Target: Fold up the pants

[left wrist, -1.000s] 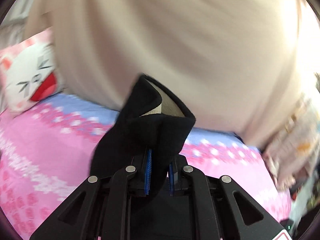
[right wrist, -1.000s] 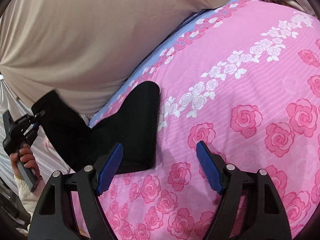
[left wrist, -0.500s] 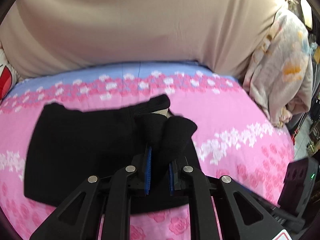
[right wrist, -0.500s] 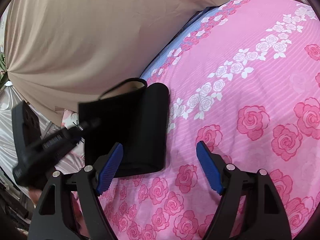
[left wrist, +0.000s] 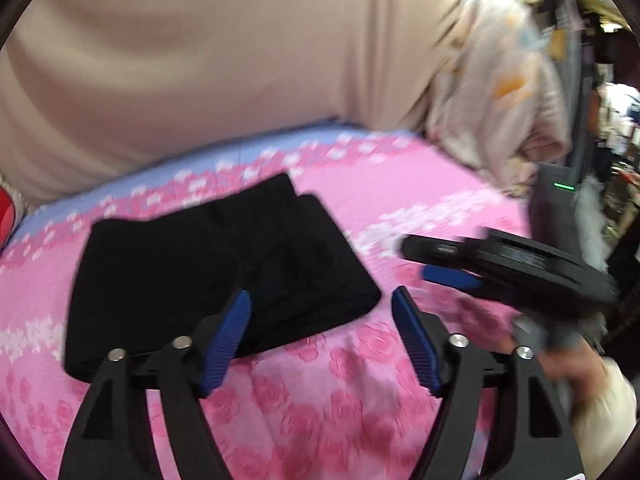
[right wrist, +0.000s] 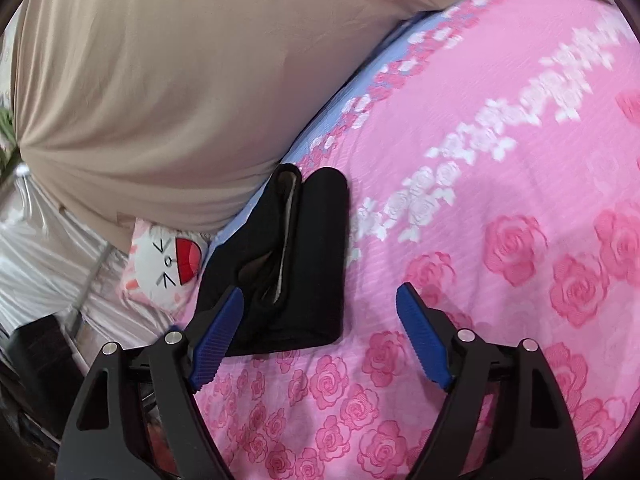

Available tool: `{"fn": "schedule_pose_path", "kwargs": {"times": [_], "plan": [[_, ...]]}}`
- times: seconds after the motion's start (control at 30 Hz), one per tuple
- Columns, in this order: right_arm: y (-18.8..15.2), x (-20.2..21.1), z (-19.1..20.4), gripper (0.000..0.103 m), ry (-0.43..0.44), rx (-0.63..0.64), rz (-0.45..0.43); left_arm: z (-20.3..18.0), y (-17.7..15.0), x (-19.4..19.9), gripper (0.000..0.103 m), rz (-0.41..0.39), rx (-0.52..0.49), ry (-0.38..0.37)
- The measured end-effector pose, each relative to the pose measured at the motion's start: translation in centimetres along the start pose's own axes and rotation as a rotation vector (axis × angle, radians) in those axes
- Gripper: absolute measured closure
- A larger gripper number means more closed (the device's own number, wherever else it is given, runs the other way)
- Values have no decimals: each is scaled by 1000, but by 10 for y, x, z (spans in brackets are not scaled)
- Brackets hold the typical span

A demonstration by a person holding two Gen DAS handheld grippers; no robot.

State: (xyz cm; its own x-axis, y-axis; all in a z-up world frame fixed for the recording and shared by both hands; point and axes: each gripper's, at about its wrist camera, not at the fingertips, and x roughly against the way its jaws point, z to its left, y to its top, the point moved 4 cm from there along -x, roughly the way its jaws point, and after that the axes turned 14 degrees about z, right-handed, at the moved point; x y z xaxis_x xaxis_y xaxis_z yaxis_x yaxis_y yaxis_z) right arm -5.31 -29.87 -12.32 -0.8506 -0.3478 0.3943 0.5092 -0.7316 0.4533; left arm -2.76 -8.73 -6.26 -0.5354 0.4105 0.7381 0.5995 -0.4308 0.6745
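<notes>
The black pants (left wrist: 208,264) lie folded in a flat rectangle on the pink rose bedsheet (left wrist: 340,400). They also show in the right wrist view (right wrist: 296,264), with the pale waistband lining showing between the layers. My left gripper (left wrist: 322,340) is open and empty, just in front of the pants' near right corner. My right gripper (right wrist: 320,336) is open and empty, its left fingertip over the pants' near edge. The right gripper also shows in the left wrist view (left wrist: 500,264), to the right of the pants.
A beige cover (left wrist: 240,60) hangs behind the bed. A pale flowered cloth (left wrist: 500,92) hangs at the right. A cat-face pillow (right wrist: 168,260) lies at the bed's left end. A black device with a green light (left wrist: 556,200) stands right.
My left gripper laid the held fold of the pants down on the bed, opened and drew back. The pants now lie flat and folded. The right gripper stayed open.
</notes>
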Motion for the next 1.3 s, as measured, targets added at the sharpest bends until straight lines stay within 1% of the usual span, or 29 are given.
{"fn": "schedule_pose_path", "kwargs": {"times": [0.03,0.07,0.13,0.17,0.23,0.3,0.33,0.4,0.43,0.47,0.5,0.53,0.63,0.67,0.7,0.73,0.77,0.8,0.83,0.87,0.9,0.93,0.97,1.0,1.03,1.07,1.13,1.23,1.3], "plan": [[2,-3,5,25,15,4,12,3,-3,12,23,-30,-8,20],[7,-10,13,25,37,13,36,13,-6,24,19,-57,-2,70],[13,-24,25,24,23,44,64,34,-6,31,19,-56,37,152],[18,-34,37,24,-14,86,79,54,-7,33,19,-42,88,196],[22,-48,48,24,-42,136,105,87,-7,31,19,-12,183,253],[30,-65,54,21,-103,158,121,130,-13,28,19,32,303,297],[34,-73,54,19,-164,156,119,148,-16,27,19,51,352,307],[37,-85,52,18,-221,163,128,186,-22,25,19,75,457,312],[36,-91,53,22,-229,170,136,200,-24,23,19,84,494,314],[34,-97,53,30,-246,178,143,217,-27,21,19,90,533,323],[32,-101,55,49,-275,200,148,227,-30,18,19,97,556,335],[32,-101,60,65,-291,224,143,234,-29,14,19,108,572,346],[32,-71,82,81,-264,261,63,253,-29,6,19,135,593,376],[32,-62,83,83,-268,257,42,255,-30,3,19,142,592,376],[30,-55,79,93,-284,249,27,256,-30,-1,19,149,586,371],[28,-53,69,97,-310,225,34,256,-30,-5,19,155,578,366],[27,-58,58,97,-330,205,55,255,-30,-10,19,162,569,366],[22,-72,42,92,-359,183,112,256,-33,-16,18,170,561,366],[20,-78,33,88,-360,166,123,255,-34,-23,18,186,549,368],[18,-73,28,88,-320,131,90,255,-36,-29,18,204,540,372],[20,-66,32,86,-308,111,70,254,-37,-35,18,227,527,386],[22,-58,39,86,-328,117,31,254,-38,-37,18,232,520,394],[27,-45,57,86,-366,168,-34,254,-39,-38,18,235,514,407],[30,-42,71,85,-370,205,-48,253,-39,-38,18,233,504,423],[34,-41,85,85,-357,234,-48,254,-39,-38,17,229,496,428],[39,-46,107,85,-327,280,-40,254,-39,-39,17,231,494,431],[45,-62,139,85,-288,355,-9,254,-39,-41,17,235,497,430],[48,-115,189,85,-255,497,71,253,-38,-41,17,237,498,442],[49,-150,206,85,-230,534,128,252,-38,-41,17,238,492,452]]}}
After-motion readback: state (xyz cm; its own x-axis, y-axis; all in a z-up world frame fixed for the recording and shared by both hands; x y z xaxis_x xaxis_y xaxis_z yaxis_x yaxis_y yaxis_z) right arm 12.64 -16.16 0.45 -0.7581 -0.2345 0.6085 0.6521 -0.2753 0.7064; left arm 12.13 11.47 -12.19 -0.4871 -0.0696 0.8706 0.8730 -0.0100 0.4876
